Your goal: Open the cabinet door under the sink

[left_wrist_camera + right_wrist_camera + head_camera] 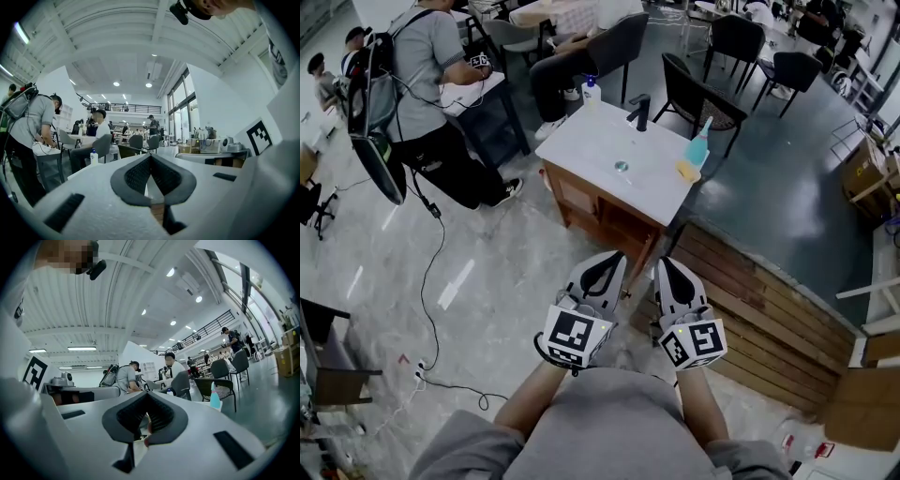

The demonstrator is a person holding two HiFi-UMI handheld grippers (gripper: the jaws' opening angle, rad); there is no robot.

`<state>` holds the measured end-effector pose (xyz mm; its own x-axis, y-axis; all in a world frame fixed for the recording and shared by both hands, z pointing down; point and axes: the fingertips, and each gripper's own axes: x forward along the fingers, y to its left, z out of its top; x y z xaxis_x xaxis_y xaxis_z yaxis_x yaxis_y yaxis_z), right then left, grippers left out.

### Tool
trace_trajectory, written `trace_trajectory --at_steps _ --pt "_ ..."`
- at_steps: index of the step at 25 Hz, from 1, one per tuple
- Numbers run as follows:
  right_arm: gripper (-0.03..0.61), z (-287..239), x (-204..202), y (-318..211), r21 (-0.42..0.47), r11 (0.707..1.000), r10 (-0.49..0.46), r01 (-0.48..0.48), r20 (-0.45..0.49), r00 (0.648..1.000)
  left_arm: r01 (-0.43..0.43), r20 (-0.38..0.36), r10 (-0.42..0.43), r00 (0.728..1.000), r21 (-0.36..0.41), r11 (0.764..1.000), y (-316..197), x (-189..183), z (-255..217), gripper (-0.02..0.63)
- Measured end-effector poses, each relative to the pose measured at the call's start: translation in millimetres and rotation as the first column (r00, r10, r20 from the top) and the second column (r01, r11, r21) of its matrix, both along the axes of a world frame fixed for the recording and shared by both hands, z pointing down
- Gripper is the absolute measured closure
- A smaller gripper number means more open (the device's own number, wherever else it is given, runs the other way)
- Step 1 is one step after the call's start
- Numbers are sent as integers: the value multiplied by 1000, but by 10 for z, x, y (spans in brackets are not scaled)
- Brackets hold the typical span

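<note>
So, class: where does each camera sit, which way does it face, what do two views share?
Head view: on the person's head, facing steeply down at the sink cabinet; forearms, left gripper, right gripper show.
Left gripper view: on that gripper, facing along its shut jaws into the hall; shirt upper right.
Right gripper view: likewise; shirt upper left.
Shared: blue bottle, in head and right gripper views.

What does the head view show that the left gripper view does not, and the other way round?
Only the head view shows the sink drain, the black tap and the yellow sponge. Only the left gripper view shows the ceiling lights and the tall windows. Both show the left gripper, jaws together, the person with a backpack and the white bottle.
</note>
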<state>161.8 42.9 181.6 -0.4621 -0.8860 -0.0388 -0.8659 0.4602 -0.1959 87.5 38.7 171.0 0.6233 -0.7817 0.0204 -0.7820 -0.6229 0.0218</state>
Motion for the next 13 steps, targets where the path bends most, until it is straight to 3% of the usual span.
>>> trace_trajectory --at_steps 13 --pt "571 -81 -144 53 15 999 -32 32 -3 999 31 -7 -31 1000 -6 1000 28 -125 -58 607"
